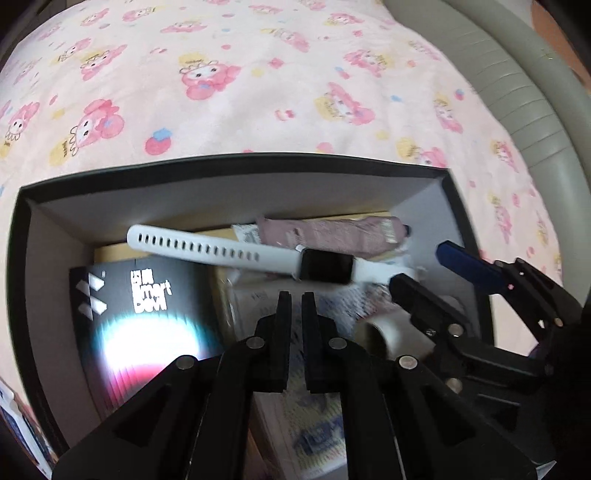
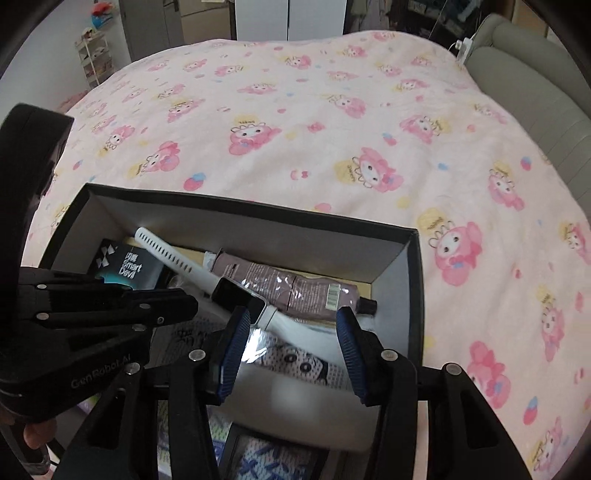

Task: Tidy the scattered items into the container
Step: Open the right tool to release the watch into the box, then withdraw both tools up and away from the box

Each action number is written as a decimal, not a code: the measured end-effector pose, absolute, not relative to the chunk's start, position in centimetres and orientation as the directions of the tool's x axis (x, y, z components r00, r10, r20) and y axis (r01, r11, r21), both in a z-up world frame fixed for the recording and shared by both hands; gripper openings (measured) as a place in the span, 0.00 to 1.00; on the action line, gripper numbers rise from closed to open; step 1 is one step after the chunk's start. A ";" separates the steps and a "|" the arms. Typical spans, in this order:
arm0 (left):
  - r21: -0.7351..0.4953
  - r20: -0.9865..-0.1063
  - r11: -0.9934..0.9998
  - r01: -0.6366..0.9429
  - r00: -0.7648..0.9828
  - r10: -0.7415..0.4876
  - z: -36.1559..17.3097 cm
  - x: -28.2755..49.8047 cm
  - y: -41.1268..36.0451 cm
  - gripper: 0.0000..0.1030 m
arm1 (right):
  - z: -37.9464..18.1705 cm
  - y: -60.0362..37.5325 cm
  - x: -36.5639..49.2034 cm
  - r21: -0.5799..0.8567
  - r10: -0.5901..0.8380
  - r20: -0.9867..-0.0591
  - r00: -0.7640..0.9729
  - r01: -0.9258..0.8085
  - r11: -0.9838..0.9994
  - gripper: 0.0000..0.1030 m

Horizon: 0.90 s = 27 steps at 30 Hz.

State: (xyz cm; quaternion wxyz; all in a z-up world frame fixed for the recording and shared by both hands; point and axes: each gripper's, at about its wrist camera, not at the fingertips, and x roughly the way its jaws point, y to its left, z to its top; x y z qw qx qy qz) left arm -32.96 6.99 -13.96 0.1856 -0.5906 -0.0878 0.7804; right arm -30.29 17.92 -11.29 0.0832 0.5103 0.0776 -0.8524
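The white rubber-strapped smartwatch with a black rectangular face (image 1: 325,270) (image 2: 236,293) lies slantwise inside the black cardboard box with grey inner walls (image 1: 229,192) (image 2: 258,236), resting on the other items. It sits just ahead of the fingertips of your left gripper (image 1: 293,299), whose black fingers are nearly closed on nothing, a narrow gap between them. Your right gripper (image 2: 291,332) is spread wide and holds nothing; the watch's face sits just beyond its left blue-padded finger (image 2: 232,343), and the strap runs into the gap between the pads. Past the watch lies a mauve squeeze tube with a black cap (image 2: 295,290) (image 1: 325,232), and to the left a black "Smart Devil" package (image 1: 147,317) (image 2: 129,267). The box rests on a pink blanket printed with cartoon bunnies (image 1: 221,92) (image 2: 332,129). To the right runs a grey padded headboard (image 2: 535,92) (image 1: 517,92); a white cabinet (image 2: 288,18) stands beyond the bed.
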 end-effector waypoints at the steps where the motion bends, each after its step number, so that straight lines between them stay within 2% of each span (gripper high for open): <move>1: -0.346 -0.889 -0.918 -0.193 -0.247 0.386 -13.5 -32.5 7.0 0.08 | -11.0 17.8 -29.9 -0.049 -0.062 -0.879 -0.473 0.219 -0.974 0.44; 13: -0.194 -0.848 -0.948 -0.253 -0.442 0.292 -5.5 -23.6 5.9 0.11 | -4.9 16.9 -21.8 -0.039 -0.067 -0.805 -0.589 0.165 -0.986 0.44; 20: -0.123 -0.816 -0.959 -0.254 -0.524 0.243 -3.1 -17.4 4.5 0.20 | -3.0 16.2 -15.9 -0.005 -0.088 -0.764 -0.639 0.141 -0.990 0.44; 27: -0.066 -0.783 -0.961 -0.270 -0.583 0.218 -1.6 -10.5 3.3 0.20 | -2.0 15.0 -9.0 0.005 -0.081 -0.716 -0.694 0.111 -0.994 0.44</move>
